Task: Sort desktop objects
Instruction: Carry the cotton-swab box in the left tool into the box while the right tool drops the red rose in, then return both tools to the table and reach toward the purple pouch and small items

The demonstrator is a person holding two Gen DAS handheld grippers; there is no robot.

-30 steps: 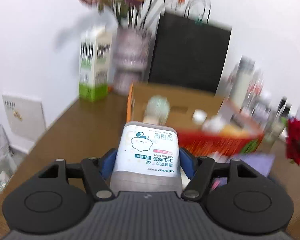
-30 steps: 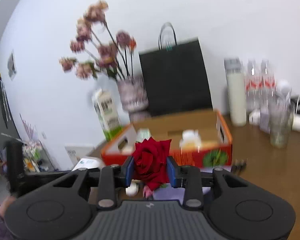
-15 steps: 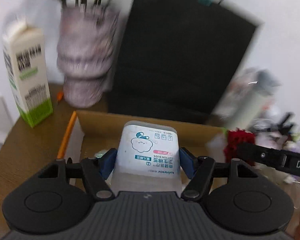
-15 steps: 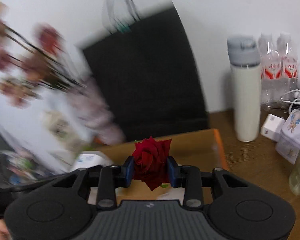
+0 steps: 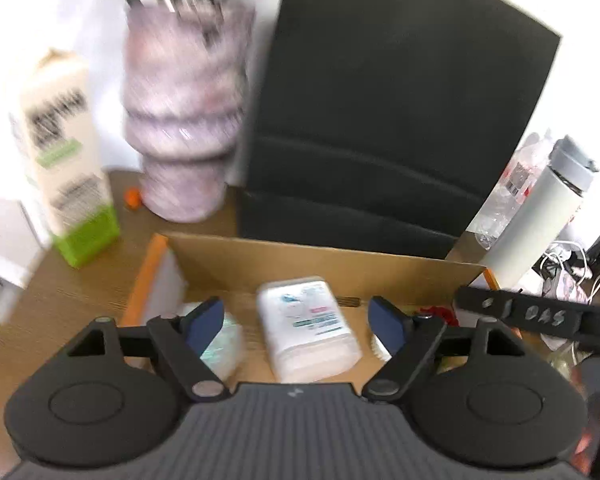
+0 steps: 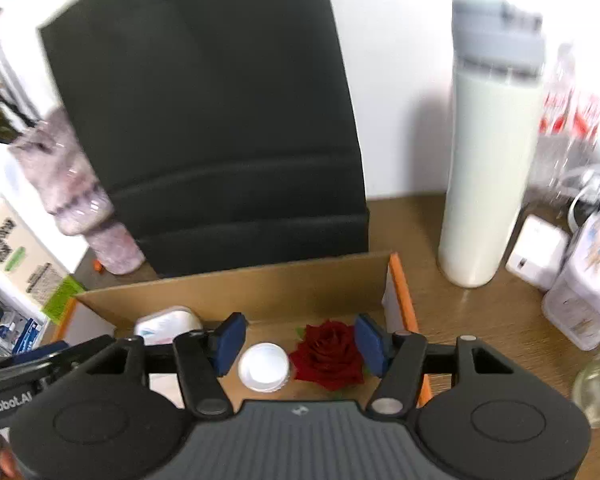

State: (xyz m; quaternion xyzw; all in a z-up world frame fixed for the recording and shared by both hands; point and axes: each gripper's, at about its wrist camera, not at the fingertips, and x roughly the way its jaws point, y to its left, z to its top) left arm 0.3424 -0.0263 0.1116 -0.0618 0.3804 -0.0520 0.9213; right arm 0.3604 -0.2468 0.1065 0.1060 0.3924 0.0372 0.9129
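Your left gripper (image 5: pixel 298 322) gapes over the cotton bud box (image 5: pixel 308 338), your right gripper (image 6: pixel 298 344) spread around what looks like a rose (image 6: pixel 328 356), both in the cardboard box (image 5: pixel 300 262)

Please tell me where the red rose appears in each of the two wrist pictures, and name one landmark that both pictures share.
Left wrist view: only a red sliver of the rose shows, low right, just beyond the right fingertip of the open left gripper.
Right wrist view: the rose lies low centre in the cardboard box, between the fingers of the open right gripper.
Shared landmark: the black paper bag behind the box.
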